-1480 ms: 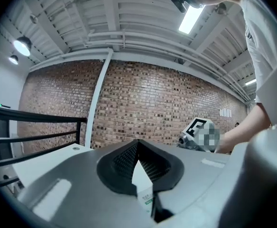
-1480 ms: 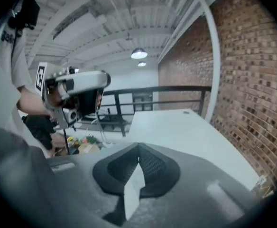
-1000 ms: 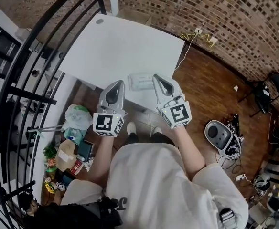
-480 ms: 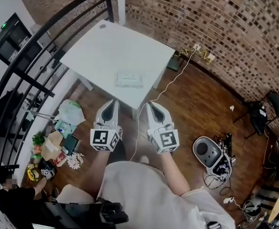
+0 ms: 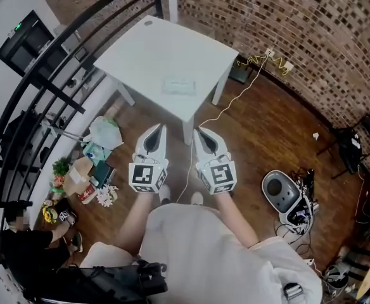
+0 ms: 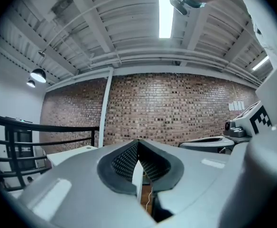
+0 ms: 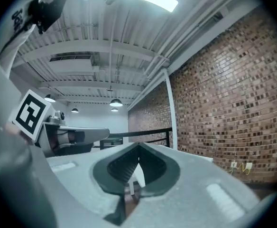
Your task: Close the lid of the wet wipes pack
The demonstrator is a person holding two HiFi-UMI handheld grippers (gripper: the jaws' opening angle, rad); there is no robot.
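Note:
The wet wipes pack (image 5: pixel 178 85) lies flat near the front of the white table (image 5: pixel 147 56) in the head view; its lid is too small to make out. Both grippers hang over the wooden floor, well short of the table and apart from the pack. My left gripper (image 5: pixel 159 127) is shut with nothing in it, and my right gripper (image 5: pixel 197 132) beside it is shut and empty too. In the left gripper view the left gripper (image 6: pixel 138 140) points at the brick wall, jaws touching. In the right gripper view the right gripper (image 7: pixel 139 145) has its jaws together as well.
A black railing (image 5: pixel 58 94) runs along the left. Bags and clutter (image 5: pixel 87 176) lie on the floor beside a seated person (image 5: pixel 26 246). A cable (image 5: pixel 226 109) trails from the brick wall. A round grey device (image 5: pixel 280 192) and a chair (image 5: pixel 359 138) stand at right.
The grippers have drawn back from the pack on the table to a spot over the floor. The table now lies farther away, as the person has stepped back.

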